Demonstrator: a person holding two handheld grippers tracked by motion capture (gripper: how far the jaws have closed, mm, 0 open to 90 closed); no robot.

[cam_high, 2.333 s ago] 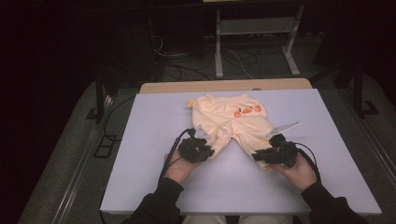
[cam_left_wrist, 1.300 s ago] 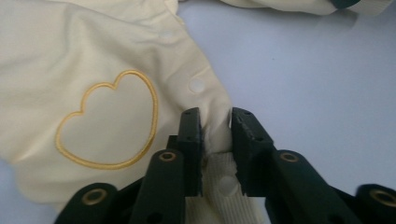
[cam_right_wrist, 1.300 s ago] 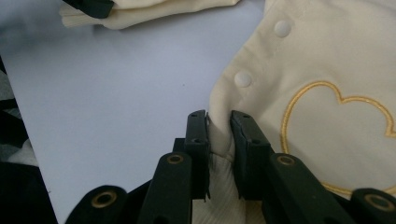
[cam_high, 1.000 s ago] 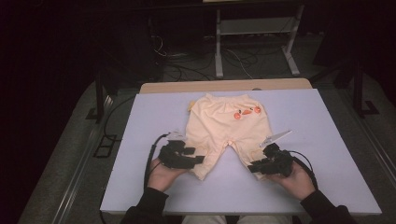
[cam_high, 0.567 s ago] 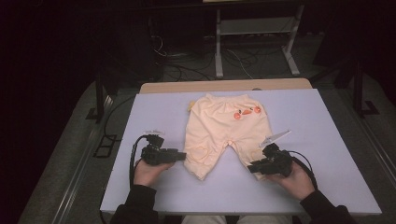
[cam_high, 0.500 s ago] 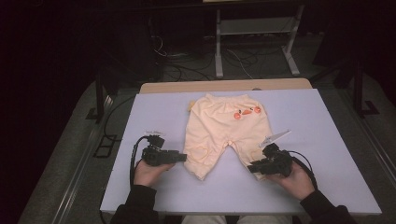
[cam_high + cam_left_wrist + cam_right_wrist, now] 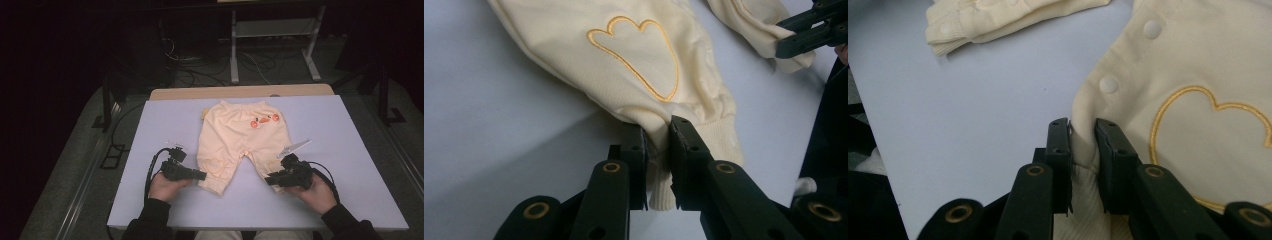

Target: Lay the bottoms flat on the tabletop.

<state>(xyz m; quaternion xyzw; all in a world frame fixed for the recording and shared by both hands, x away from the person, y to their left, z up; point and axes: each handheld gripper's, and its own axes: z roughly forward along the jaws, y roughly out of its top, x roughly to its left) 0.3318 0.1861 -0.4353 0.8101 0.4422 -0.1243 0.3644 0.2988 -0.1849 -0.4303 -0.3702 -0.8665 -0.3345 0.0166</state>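
Cream baby pants [image 7: 242, 135] lie flat on the lavender table [image 7: 325, 210], waist far, legs toward me. My left gripper [image 7: 202, 176] reaches in from the left to the left leg's cuff [image 7: 212, 186]. Its jaws have just been closing, and in the left gripper view [image 7: 656, 132] they pinch the ribbed cuff [image 7: 659, 195] below a gold paw outline [image 7: 644, 60]. My right gripper [image 7: 270, 180] is shut on the other leg's hem; the right gripper view [image 7: 1082, 131] has cream fabric [image 7: 1083, 145] squeezed between the pads, near two snaps and a gold heart [image 7: 1208, 135].
A white tag [image 7: 295, 147] lies on the table just beyond the right gripper. The table's wooden far edge [image 7: 240, 92] meets a dark floor with cables and a metal stand [image 7: 272, 35]. The right gripper [image 7: 809, 30] appears far off in the left gripper view.
The pants went from bunched to spread flat. The left gripper let go, drew left, then came back low to the left cuff and closed on it. The right gripper stayed put.
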